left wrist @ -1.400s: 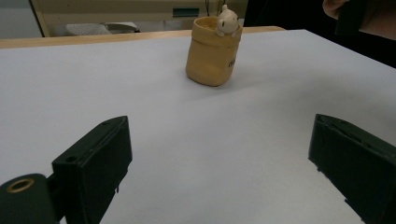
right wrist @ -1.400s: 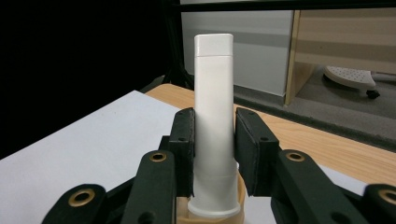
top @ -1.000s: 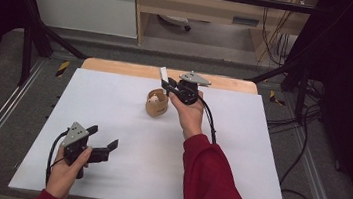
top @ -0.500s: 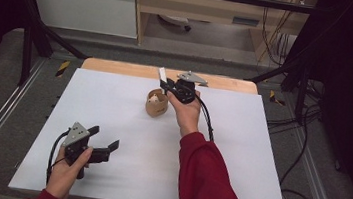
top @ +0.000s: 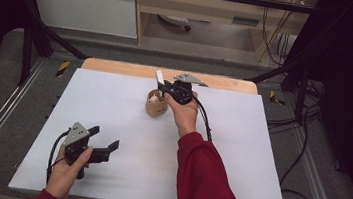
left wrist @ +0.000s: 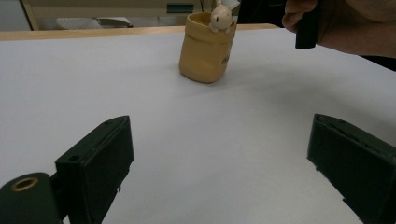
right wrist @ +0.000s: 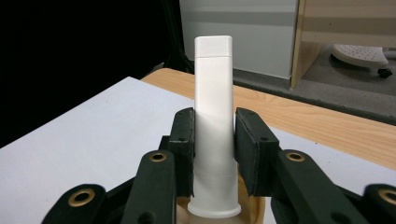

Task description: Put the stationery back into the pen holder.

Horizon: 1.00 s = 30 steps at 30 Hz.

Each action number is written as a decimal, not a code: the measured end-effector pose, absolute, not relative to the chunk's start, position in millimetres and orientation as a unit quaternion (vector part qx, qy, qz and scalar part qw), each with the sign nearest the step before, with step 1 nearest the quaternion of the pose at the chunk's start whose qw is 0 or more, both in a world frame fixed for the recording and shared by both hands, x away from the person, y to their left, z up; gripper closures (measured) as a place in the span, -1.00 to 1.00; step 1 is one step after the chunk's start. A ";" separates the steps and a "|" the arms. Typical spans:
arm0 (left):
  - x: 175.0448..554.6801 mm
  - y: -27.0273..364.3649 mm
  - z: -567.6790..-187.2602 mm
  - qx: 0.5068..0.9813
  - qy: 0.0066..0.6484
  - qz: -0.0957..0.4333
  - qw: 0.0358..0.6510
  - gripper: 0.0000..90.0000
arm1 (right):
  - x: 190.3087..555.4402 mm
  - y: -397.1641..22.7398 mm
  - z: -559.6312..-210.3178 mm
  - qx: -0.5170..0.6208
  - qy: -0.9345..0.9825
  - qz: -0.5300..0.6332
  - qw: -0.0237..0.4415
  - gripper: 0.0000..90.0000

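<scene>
Right gripper view, smooth white tube [right wrist: 213, 126], black fingers [right wrist: 182, 149]

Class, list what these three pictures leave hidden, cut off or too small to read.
- White tube: its base, in the right gripper view, is cut off by the bottom edge.
- Tan pouch: its inside, in the left gripper view, is hidden by its own wall.
- Small dark mark on the pouch: too small to read.

Lab-style recording rig: black frame bars [top: 45, 39], trailing cables [top: 305, 144], white-covered table [top: 239, 152], grey cabinet [top: 84, 3].
</scene>
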State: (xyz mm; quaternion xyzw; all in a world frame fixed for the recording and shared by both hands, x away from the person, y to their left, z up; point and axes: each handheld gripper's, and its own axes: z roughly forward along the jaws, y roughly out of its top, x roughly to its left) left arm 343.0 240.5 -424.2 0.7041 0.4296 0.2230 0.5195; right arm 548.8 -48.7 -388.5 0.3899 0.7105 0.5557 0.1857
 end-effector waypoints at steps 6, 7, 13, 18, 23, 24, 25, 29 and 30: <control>343.0 239.8 -424.4 0.705 0.428 0.223 0.519 -0.84 | 549.2 -46.8 -391.3 0.388 0.716 0.551 0.183 0.54; 343.1 239.7 -424.4 0.706 0.428 0.223 0.519 -0.84 | 549.3 -46.8 -391.8 0.387 0.717 0.550 0.182 0.54; 343.1 239.6 -424.5 0.706 0.428 0.222 0.519 -0.84 | 550.1 -46.6 -394.0 0.390 0.718 0.548 0.179 0.54; 343.0 239.6 -424.4 0.708 0.427 0.222 0.517 -0.84 | 550.7 -45.8 -396.1 0.392 0.720 0.545 0.175 0.54; 343.1 239.2 -424.4 0.707 0.427 0.222 0.518 -0.84 | 551.2 -45.0 -397.8 0.393 0.723 0.542 0.173 0.54; 343.1 239.2 -424.4 0.707 0.426 0.222 0.518 -0.84 | 551.4 -45.1 -398.2 0.393 0.724 0.540 0.173 0.54; 343.1 239.2 -424.4 0.707 0.426 0.222 0.518 -0.84 | 551.5 -45.2 -398.4 0.394 0.724 0.539 0.173 0.54; 343.2 239.1 -424.5 0.708 0.426 0.221 0.518 -0.84 | 552.2 -45.9 -399.6 0.395 0.726 0.537 0.172 0.54; 343.2 239.1 -424.5 0.708 0.426 0.221 0.518 -0.84 | 552.4 -45.9 -399.8 0.396 0.725 0.537 0.170 0.54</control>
